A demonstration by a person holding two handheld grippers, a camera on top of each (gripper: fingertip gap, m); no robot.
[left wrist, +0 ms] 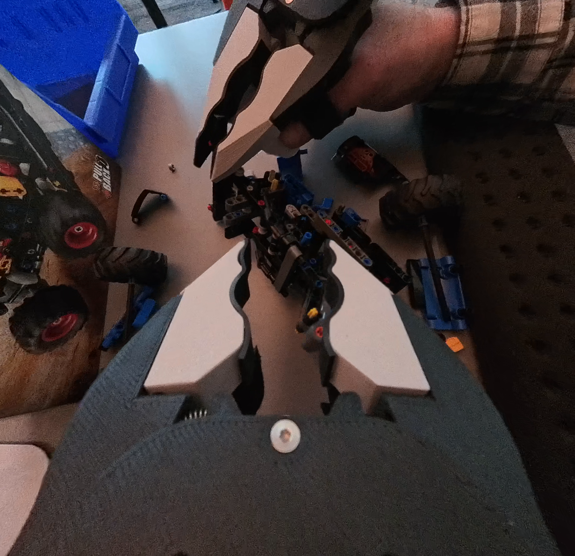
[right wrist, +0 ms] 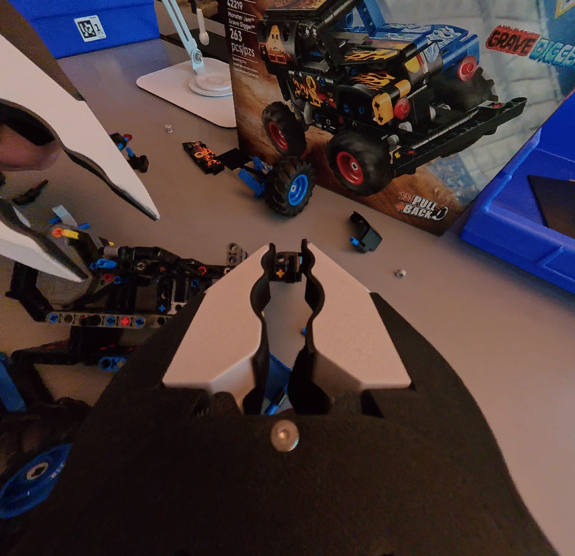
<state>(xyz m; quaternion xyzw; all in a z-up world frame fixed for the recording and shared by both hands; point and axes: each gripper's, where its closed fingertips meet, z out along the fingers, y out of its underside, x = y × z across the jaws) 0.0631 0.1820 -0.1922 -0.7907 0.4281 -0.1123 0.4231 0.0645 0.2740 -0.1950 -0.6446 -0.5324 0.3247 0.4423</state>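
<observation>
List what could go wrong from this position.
1. The left gripper straddles the half-built chassis while the right gripper pinches a small black piece at its end; opposing pulls might pop beams apart.
2. The loose wheel beside the box could roll if bumped.
3. A tiny grey pin lies loose and is easily swept off.

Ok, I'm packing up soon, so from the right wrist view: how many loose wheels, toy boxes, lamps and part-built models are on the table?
Loose wheels: 2
Toy box: 1
Lamp: 1
Part-built model: 1
Total: 5
</observation>
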